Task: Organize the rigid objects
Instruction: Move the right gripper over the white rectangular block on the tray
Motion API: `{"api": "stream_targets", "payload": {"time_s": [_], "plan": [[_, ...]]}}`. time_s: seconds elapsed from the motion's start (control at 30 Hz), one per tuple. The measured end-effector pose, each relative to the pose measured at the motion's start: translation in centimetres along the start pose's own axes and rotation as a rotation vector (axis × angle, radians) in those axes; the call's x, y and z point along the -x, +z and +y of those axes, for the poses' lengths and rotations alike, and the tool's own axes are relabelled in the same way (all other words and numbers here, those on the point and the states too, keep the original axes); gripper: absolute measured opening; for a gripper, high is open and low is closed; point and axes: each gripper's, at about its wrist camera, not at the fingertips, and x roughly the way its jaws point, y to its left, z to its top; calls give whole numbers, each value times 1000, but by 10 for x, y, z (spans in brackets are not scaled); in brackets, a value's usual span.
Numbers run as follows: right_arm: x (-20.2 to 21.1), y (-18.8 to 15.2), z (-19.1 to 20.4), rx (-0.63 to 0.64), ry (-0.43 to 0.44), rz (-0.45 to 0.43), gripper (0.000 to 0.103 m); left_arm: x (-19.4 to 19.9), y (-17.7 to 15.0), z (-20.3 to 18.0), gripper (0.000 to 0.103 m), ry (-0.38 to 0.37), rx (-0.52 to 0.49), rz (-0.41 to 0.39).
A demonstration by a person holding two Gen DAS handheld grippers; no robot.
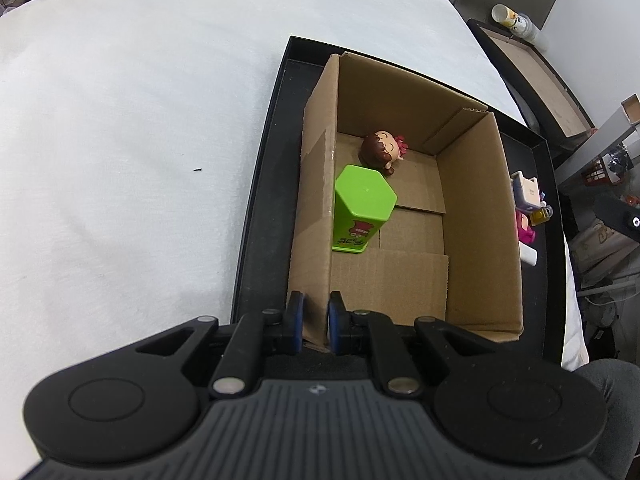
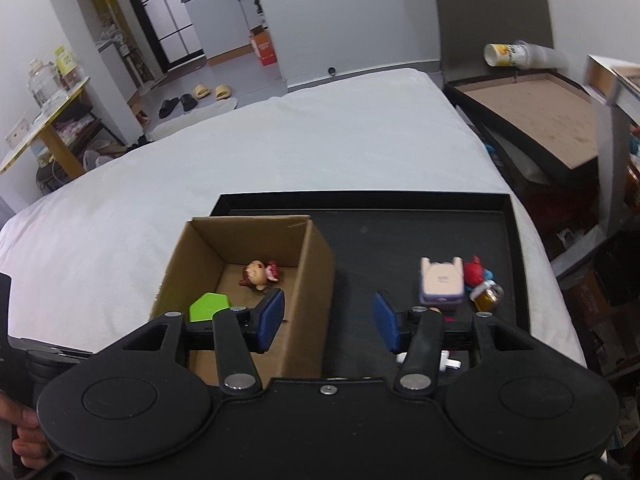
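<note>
So far we have the green container (image 1: 362, 208) and the doll figure (image 1: 382, 151) inside the cardboard box (image 1: 478, 216), our left gripper (image 1: 316, 322) pinching its near wall, while our right gripper (image 2: 329, 320) hangs wide and empty, with several small toys (image 2: 442, 282) left on the black tray (image 2: 400, 240).

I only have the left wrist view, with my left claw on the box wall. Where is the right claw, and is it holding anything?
Observer: The right claw is open and holds nothing; it hangs over the right wall of the cardboard box.
Operator: What is behind the toys on the tray?
Observer: A red figure sits right beside the lavender block toy on the black tray.
Operator: Which is closest to that claw?
Observer: The lavender block toy, just ahead of its right finger.
</note>
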Motion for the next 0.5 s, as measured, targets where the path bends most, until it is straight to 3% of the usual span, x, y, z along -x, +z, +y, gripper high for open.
{"api": "stream_targets", "payload": {"time_s": [0.5], "plan": [[5,-21,-66,-129,-20,-5,55,3,-1,-7,10,52,15,-17]]}}
